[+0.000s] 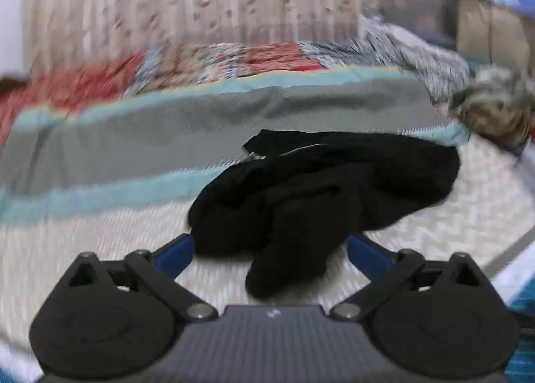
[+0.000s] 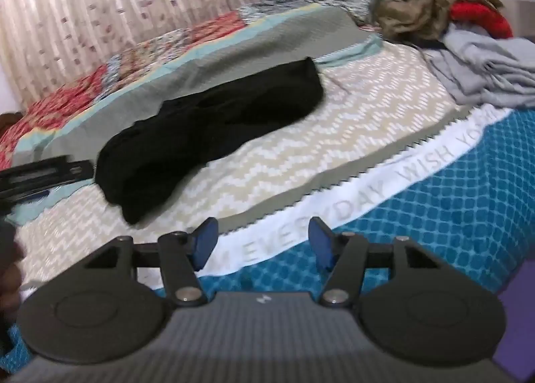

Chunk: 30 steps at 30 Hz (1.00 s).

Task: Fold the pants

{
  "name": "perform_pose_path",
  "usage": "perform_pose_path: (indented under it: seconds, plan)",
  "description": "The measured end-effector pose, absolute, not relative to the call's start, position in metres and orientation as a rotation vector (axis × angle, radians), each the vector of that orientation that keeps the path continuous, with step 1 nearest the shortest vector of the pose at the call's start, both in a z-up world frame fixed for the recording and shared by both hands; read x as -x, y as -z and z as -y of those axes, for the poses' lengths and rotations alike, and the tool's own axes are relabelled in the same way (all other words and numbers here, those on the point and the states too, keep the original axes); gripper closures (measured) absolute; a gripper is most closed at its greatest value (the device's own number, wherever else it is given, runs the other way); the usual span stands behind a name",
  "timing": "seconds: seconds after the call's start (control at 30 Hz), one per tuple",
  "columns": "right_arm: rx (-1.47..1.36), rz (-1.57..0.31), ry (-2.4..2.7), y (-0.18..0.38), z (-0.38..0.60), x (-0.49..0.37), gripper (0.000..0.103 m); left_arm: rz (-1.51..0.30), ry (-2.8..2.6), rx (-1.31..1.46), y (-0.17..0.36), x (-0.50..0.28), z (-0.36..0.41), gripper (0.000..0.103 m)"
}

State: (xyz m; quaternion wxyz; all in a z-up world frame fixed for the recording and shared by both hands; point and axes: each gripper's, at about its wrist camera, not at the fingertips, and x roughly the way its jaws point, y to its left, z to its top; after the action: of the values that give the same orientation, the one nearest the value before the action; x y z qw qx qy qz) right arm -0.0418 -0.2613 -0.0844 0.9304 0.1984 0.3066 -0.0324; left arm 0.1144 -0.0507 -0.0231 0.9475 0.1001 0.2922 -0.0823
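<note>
Nothing of the fold looked done: the left gripper (image 1: pixel 269 247) stood spread wide over the near end of the black pants (image 1: pixel 321 182), pads apart from the cloth. They lay rumpled on the bed's zigzag blanket (image 2: pixel 334 135). The right gripper (image 2: pixel 262 242) hung half-spread, empty, well apart from them.

pants (image 2: pixel 207 129) on bed (image 2: pixel 334 135), clothes pile (image 2: pixel 485 75) right

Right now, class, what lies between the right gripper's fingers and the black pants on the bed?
In the right wrist view, only bare bedcover: the white lettered band and beige zigzag quilt separate the right gripper from the black pants.
</note>
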Motion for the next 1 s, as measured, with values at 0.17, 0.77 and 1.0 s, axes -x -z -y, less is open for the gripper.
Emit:
perform_pose_path:
  seconds: [0.17, 0.77, 1.0]
  plan:
    - [-0.433, -0.647, 0.105, 0.090, 0.273, 0.041, 0.041, -0.633, 0.179, -0.470, 0.068, -0.157, 0.100, 0.089]
    - [-0.402, -0.588, 0.073, 0.054, 0.266, -0.007, 0.041, -0.530, 0.006, -0.093, -0.025, 0.049, -0.144, 0.094]
    - [-0.232, -0.604, -0.144, 0.037, 0.200, -0.061, 0.038, -0.541, 0.037, -0.048, -0.009, 0.090, -0.150, 0.093]
